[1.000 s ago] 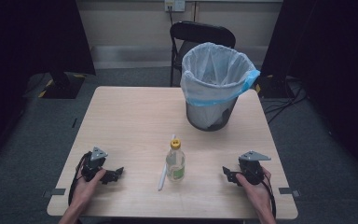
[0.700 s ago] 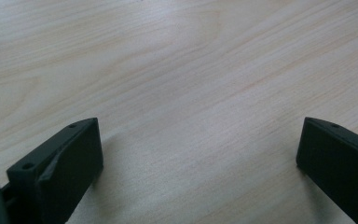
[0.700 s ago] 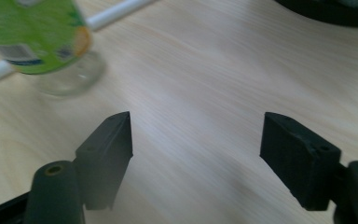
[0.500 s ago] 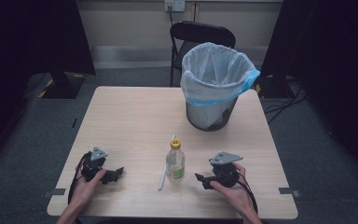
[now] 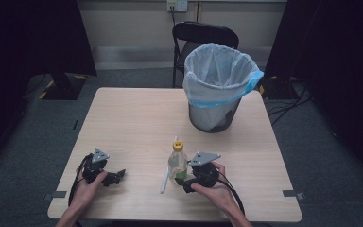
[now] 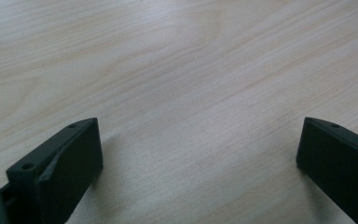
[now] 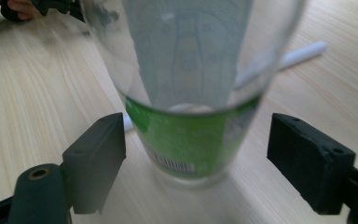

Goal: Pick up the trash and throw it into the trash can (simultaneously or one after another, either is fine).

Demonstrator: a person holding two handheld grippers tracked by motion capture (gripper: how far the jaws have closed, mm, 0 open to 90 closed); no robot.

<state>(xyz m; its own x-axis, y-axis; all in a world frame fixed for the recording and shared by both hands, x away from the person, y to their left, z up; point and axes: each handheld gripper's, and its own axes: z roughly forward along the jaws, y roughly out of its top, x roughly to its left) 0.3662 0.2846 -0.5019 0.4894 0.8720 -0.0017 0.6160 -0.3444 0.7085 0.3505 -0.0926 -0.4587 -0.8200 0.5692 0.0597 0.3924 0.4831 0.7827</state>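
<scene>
A clear plastic bottle [image 5: 177,163] with a yellow cap and a green label stands upright near the table's front middle. My right gripper [image 5: 185,182] is right beside its base, open. In the right gripper view the bottle [image 7: 191,93] stands close between the two jaws, with a gap on each side. A white straw [image 5: 166,175] lies on the table just left of the bottle; the straw [image 7: 293,53] also shows behind it. My left gripper [image 5: 116,177] rests on the table at front left, open, with bare wood between its jaws [image 6: 200,154].
A mesh waste bin [image 5: 217,90] lined with a white and blue bag stands at the back right of the wooden table [image 5: 137,118]. A black chair [image 5: 203,35] sits behind the table. Dark curtains hang on both sides.
My right gripper has slid left across the table from the front right to the bottle's base. The left gripper has stayed put.
</scene>
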